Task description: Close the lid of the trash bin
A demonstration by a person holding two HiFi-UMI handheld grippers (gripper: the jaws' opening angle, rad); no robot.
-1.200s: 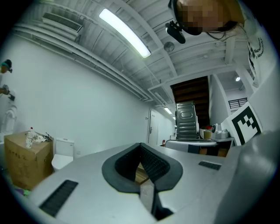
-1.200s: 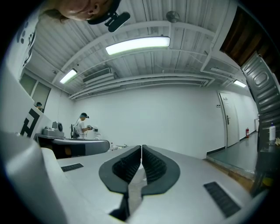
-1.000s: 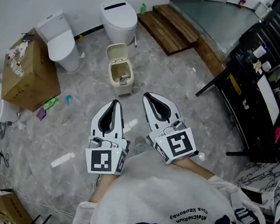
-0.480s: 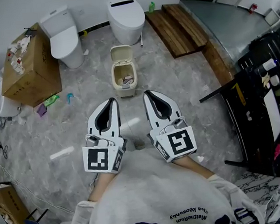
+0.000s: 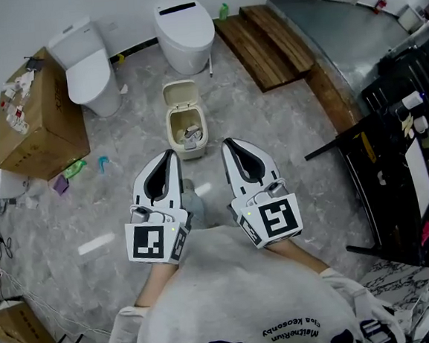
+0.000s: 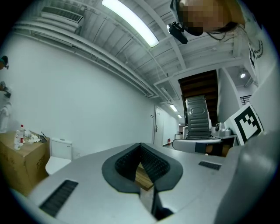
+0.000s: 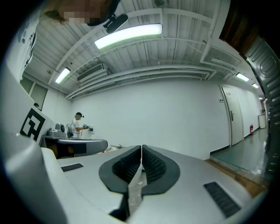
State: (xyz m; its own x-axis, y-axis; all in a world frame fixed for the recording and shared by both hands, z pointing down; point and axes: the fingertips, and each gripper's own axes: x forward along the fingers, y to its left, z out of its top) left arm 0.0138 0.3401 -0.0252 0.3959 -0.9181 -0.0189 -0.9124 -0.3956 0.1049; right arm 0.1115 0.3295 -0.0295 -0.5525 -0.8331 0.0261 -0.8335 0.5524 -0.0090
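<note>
The fingers (image 6: 152,165) of the left gripper (image 5: 171,156) were pressed together on nothing; those of the right gripper (image 5: 228,143) met tip to tip in the same way, also empty. That looked deliberate, since tipping a lid over needs a blunt pusher and not a grasp. Both tools were held level and side by side ahead of the person's chest, pointing at the far wall, so both gripper views showed only wall and ceiling; the bin lay below their sight.

The trash bin (image 5: 192,150) stood on the floor (image 5: 120,201), just beyond the two tips and between them in the head view; its lid (image 5: 180,93) stood upright at the far edge, open, with some rubbish showing inside. From so steep an angle it was hard to tell whether the tips were over the near rim or short of it; probably short.

The lid's top edge was free, and bare floor lay on either side of the bin; a downward reach from either hand seemed unobstructed. Behind the lid a toilet (image 5: 185,29) stood near, leaving less room there; a second toilet (image 5: 86,66) and a cardboard box (image 5: 34,119) were well apart to the left, and a wooden platform (image 5: 263,39) was well apart to the right.
</note>
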